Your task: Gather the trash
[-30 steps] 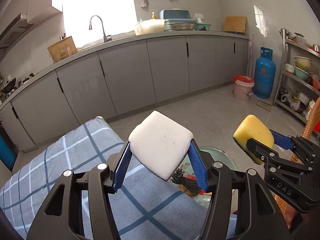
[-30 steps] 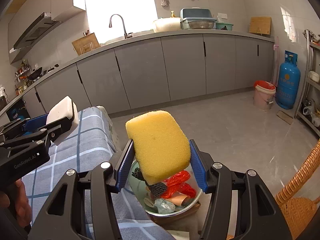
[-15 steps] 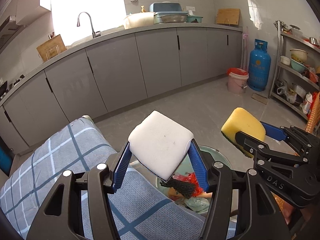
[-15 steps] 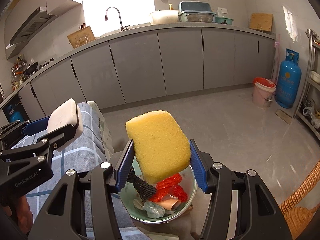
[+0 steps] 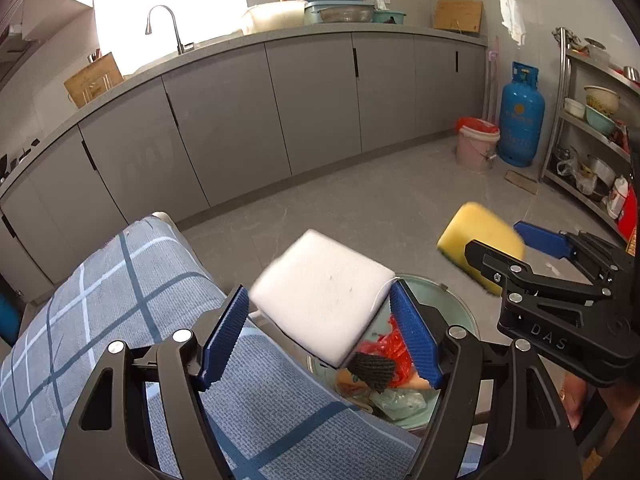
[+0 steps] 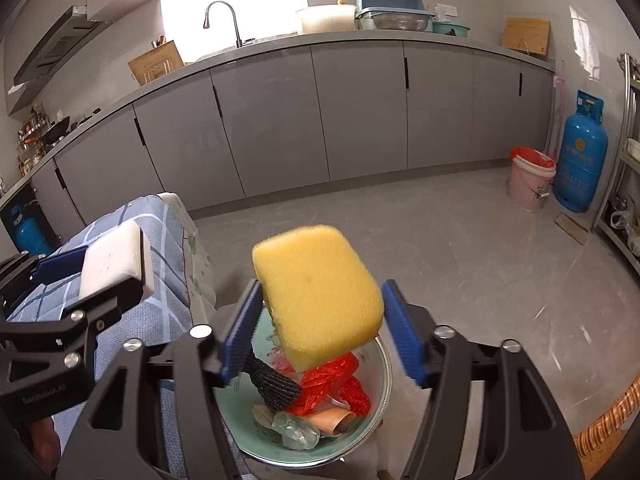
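Step in hand: releasing two sponges over the green basin (image 6: 382,364) of trash, by the look of it.
Left gripper (image 5: 320,336): jaws opening, blue pads standing clear of the white sponge (image 5: 320,300) on both sides; sponge blurred between them, no longer pinched, apparently dropping.
Right gripper (image 6: 320,332): jaws opening likewise; yellow sponge (image 6: 318,296) blurred and tilted between the pads, a gap showing on each side.
Basin: sitting low beside the checked blue cloth (image 5: 120,280), already holding red plastic netting (image 6: 332,384), a dark mesh scrubber (image 6: 274,384), a crumpled clear wrapper and a brownish scrap.
Yellow sponge position: hanging right above the basin's trash.
White sponge position: hanging over the basin's near-left rim, partly above the cloth edge; landing spot uncertain.
Next move calling for: spreading both claws fully, holding steady until both sponges are falling free, then lifting away.
Risk: white sponge possibly glancing off the rim onto the cloth.
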`<state>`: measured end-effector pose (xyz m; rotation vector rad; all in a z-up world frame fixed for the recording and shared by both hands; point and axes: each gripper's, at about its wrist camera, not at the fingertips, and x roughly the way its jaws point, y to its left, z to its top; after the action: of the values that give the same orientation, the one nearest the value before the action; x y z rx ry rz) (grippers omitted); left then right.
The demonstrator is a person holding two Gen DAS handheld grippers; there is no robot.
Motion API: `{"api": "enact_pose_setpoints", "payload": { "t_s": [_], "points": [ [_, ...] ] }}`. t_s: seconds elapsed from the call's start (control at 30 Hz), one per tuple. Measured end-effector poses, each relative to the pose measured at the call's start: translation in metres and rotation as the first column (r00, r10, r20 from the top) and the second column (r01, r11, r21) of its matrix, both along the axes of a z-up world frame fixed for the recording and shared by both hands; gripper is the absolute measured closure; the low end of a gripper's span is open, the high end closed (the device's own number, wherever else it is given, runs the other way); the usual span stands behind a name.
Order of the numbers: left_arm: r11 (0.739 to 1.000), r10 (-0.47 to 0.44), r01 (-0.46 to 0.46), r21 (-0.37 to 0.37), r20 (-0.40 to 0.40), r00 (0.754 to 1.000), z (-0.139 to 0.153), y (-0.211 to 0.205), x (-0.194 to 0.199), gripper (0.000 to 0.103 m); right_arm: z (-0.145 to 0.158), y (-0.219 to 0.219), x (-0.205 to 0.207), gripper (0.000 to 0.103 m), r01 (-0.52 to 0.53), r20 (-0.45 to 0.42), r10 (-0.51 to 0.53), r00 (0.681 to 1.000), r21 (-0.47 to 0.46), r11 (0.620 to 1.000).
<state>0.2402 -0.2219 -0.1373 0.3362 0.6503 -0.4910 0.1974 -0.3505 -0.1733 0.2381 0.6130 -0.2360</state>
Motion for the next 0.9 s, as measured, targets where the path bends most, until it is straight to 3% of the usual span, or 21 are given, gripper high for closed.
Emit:
{"api": "enact_pose_setpoints", "payload": {
  "t_s": [0.1, 0.23, 0.33, 0.9],
  "points": [
    [1.000, 0.020, -0.020, 0.013, 0.002, 1.000, -0.005, 0.005, 0.000, 0.015, -0.004, -0.003, -0.005, 0.025, 0.025, 0.004, -0.026, 1.000, 0.014, 1.000],
    [0.999, 0.031, -0.031, 0.010, -0.012, 0.999, -0.004, 0.013, -0.001, 0.015, -0.003, -0.001, -0.017, 0.024, 0.041, 0.003, -0.041, 0.999, 0.033, 0.999],
    [0.999, 0.047, -0.047, -0.006, 0.007, 0.999, 0.004, 0.023, -0.009, 0.006, 0.005, 0.004, -0.030, 0.019, 0.051, 0.024, -0.053, 0.998, 0.046, 0.998],
    [0.987, 0.109, -0.101, -0.124, 0.059, 0.992, 0.050, 0.078, -0.046, 0.005, 0.057, 0.045, -0.087, 0.014, 0.046, 0.130, -0.047, 0.990, 0.016, 0.999]
  ]
}}
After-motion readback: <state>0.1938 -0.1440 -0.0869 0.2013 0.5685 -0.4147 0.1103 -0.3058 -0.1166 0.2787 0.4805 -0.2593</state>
